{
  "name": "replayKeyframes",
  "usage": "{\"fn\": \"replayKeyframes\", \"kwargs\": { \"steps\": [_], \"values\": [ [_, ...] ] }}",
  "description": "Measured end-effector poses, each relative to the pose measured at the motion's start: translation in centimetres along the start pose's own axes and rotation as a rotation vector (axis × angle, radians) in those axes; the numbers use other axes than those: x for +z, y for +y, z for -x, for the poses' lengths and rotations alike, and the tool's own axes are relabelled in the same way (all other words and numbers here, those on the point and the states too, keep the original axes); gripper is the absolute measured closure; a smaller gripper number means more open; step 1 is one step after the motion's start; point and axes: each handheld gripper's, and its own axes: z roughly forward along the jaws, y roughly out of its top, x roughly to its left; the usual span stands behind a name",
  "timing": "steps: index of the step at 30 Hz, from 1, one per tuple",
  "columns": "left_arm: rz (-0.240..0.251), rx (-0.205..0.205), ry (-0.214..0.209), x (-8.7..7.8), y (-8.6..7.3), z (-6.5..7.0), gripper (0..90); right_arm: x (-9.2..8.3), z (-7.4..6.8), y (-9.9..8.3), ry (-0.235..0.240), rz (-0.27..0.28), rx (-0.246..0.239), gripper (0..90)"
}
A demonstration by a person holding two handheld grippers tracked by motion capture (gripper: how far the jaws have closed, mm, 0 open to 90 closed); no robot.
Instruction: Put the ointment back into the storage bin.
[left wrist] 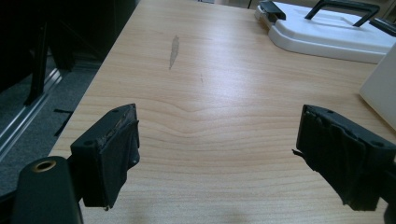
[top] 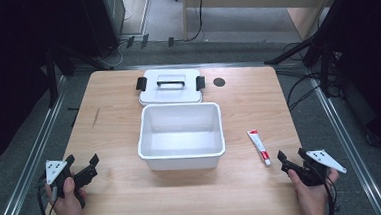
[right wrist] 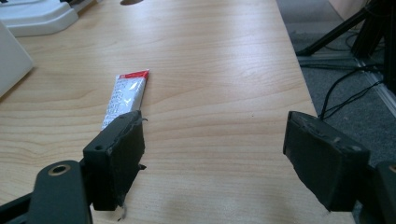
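A white open box (top: 181, 135) stands at the middle of the wooden table (top: 114, 127), its inside bare. Behind it lies the white lid (top: 170, 88) with a black handle and black clips. A small white and red tube (top: 259, 147) lies flat to the right of the box. My right gripper (top: 291, 157) rests at the front right, just behind and to the right of the tube's cap end; its jaws stand open with nothing between them. At the front left my left gripper (top: 82, 160) is open over bare wood. The tube (right wrist: 124, 96) lies ahead of the right gripper's left jaw.
A dark round hole (top: 219, 81) sits in the table near the lid's right. A grey scuff (left wrist: 174, 50) marks the wood at the left. Metal rails run along both table sides, with cables and stand legs (top: 300, 48) on the floor at the back right.
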Motion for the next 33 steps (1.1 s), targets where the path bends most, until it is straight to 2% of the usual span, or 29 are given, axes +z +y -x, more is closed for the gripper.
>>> {"fn": "replayKeyframes", "kwargs": {
  "steps": [2, 7, 10, 13, 14, 22, 23, 24, 27, 30, 33],
  "values": [
    [-0.013, 0.004, -0.011, 0.1, 0.1, 0.0, 13.9, 0.2, 0.0, 0.1, 0.001, -0.012, 0.001, 20.9],
    [-0.02, -0.002, -0.001, 0.2, 0.1, -0.1, 13.9, 0.2, 0.0, 0.2, 0.014, -0.032, 0.001, 22.2],
    [-0.042, 0.004, 0.003, 0.4, 0.2, 0.0, 14.0, 0.5, 0.0, 0.4, 0.029, -0.076, 0.017, 23.5],
    [-0.046, 0.004, 0.005, 0.5, 0.2, 0.0, 14.0, 0.8, -0.2, 0.5, 0.042, -0.101, 0.009, 24.4],
    [-0.046, 0.004, 0.005, 0.5, 0.3, 0.0, 14.0, 1.0, -0.6, 0.8, 0.053, -0.129, -0.011, 24.5],
    [-0.046, 0.008, 0.001, 0.5, 0.2, 0.1, 14.1, 1.4, -1.7, 2.6, 0.087, -0.243, -0.075, 26.1],
    [-0.046, 0.008, 0.001, 0.5, 0.2, 0.1, 14.1, 1.4, -1.7, 2.6, 0.087, -0.243, -0.075, 26.1],
    [-0.047, 0.008, 0.002, 0.5, 0.2, 0.1, 14.1, 1.4, -2.0, 3.3, 0.085, -0.28, -0.099, 26.1],
    [-0.052, 0.012, 0.0, 0.5, 0.2, 0.0, 14.1, 1.5, -2.2, 4.3, 0.081, -0.328, -0.123, 26.5],
    [-0.052, 0.011, -0.005, 0.5, 0.2, 0.0, 14.2, 1.7, -2.5, 5.2, 0.083, -0.387, -0.165, 35.3],
    [-0.053, 0.008, -0.008, 0.5, 0.3, 0.0, 14.2, 2.0, -3.0, 6.1, 0.075, -0.449, -0.222, 36.4]
  ]
}}
